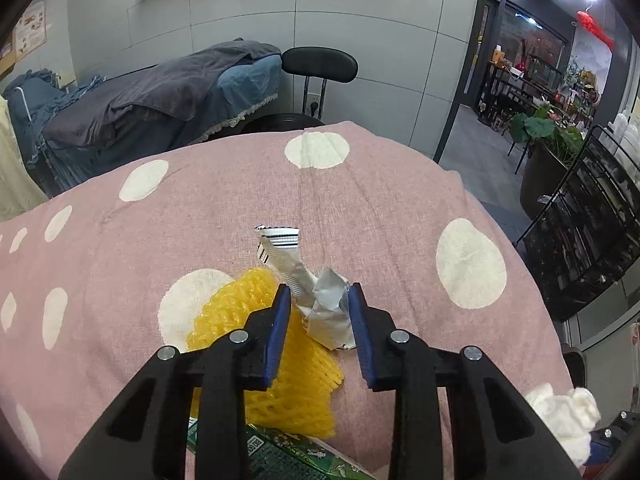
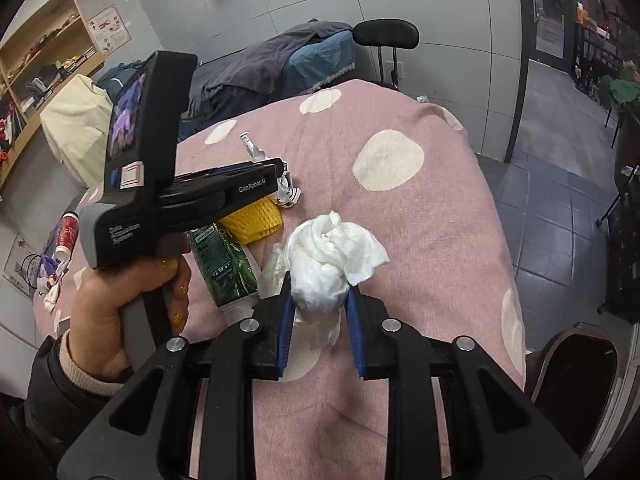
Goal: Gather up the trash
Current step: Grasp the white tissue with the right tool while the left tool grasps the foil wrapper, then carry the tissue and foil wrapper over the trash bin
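Grips a crumpled silver wrapper [image 1: 326, 312] between the left fingers [image 1: 280, 320], pinched at its bunched end, probably so the flat strip trails free. Points the wrapper's long axis away from the camera and a little left, striped serrated tip farthest out, over the pink spotted surface [image 1: 380, 200]; lifted or resting, cannot tell. Lies just beside a yellow foam net [image 1: 224, 312], with a green carton [image 1: 280, 456] nearer the camera. Clamps a white tissue wad [image 2: 324, 264] in the right fingers [image 2: 286, 320], squeezed low on its rounded body, likely to keep the loose folds together. Shows no clear long axis there, only one loose corner flopping right. Seems ready for carrying both pieces off; no bin in view.
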A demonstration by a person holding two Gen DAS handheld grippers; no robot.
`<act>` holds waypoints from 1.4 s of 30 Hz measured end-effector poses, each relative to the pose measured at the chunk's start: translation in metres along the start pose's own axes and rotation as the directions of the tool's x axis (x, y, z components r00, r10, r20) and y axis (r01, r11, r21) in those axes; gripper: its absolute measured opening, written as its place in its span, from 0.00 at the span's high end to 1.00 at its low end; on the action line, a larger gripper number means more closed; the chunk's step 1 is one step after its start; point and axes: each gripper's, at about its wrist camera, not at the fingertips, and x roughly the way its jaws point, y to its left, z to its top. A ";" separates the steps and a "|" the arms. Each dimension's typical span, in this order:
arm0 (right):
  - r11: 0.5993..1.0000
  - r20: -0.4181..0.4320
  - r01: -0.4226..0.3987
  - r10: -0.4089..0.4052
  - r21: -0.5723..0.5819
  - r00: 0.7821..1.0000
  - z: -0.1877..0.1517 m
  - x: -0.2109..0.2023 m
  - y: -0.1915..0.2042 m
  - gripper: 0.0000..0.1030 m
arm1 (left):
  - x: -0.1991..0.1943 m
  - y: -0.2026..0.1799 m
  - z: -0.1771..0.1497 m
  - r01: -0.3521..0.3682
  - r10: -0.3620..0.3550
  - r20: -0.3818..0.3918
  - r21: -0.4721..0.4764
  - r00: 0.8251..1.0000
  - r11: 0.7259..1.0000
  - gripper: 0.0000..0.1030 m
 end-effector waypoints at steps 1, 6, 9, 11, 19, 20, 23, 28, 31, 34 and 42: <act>1.000 0.005 0.003 -0.003 0.002 1.000 -0.001 -0.002 -0.001 0.76 | -0.002 -0.001 -0.002 0.005 -0.005 0.008 -0.001 1.000 1.000 0.75; 0.999 0.038 0.019 -0.020 0.026 0.999 -0.009 -0.014 -0.012 0.76 | -0.020 -0.005 -0.006 0.057 -0.057 0.054 -0.003 0.997 0.998 0.78; 0.999 0.055 0.028 -0.030 0.046 0.998 -0.019 -0.023 -0.021 0.76 | -0.037 -0.007 -0.009 0.107 -0.105 0.087 -0.017 0.991 0.994 0.78; 0.998 0.065 0.031 -0.035 0.063 0.997 -0.024 -0.029 -0.027 0.76 | -0.050 -0.009 -0.013 0.135 -0.132 0.108 -0.023 0.985 0.991 0.78; 0.989 0.110 0.061 -0.076 0.132 0.991 -0.042 -0.052 -0.053 0.76 | -0.087 -0.029 -0.039 0.219 -0.216 0.144 -0.005 0.966 0.976 0.78; 0.987 0.116 0.067 -0.084 0.145 0.990 -0.046 -0.056 -0.058 0.76 | -0.090 -0.032 -0.043 0.226 -0.223 0.145 -0.002 0.964 0.974 0.78; 0.982 0.128 0.084 -0.106 0.167 0.986 -0.057 -0.067 -0.067 0.76 | -0.099 -0.041 -0.052 0.260 -0.258 0.147 0.000 0.955 0.965 0.78; 0.970 0.148 0.111 -0.145 0.215 0.978 -0.077 -0.086 -0.084 0.76 | -0.113 -0.055 -0.066 0.292 -0.291 0.158 0.017 0.944 0.956 0.78; 0.961 0.158 0.126 -0.168 0.248 0.973 -0.089 -0.096 -0.096 0.76 | -0.119 -0.065 -0.074 0.311 -0.311 0.157 0.027 0.937 0.950 0.78; 0.949 0.165 0.140 -0.192 0.281 0.967 -0.101 -0.107 -0.107 0.76 | -0.122 -0.080 -0.082 0.329 -0.332 0.150 0.044 0.931 0.943 0.78; 0.905 0.150 0.235 -0.303 0.356 0.941 -0.132 -0.129 -0.144 0.76 | -0.130 -0.114 -0.101 0.395 -0.404 0.118 0.095 0.907 0.914 0.78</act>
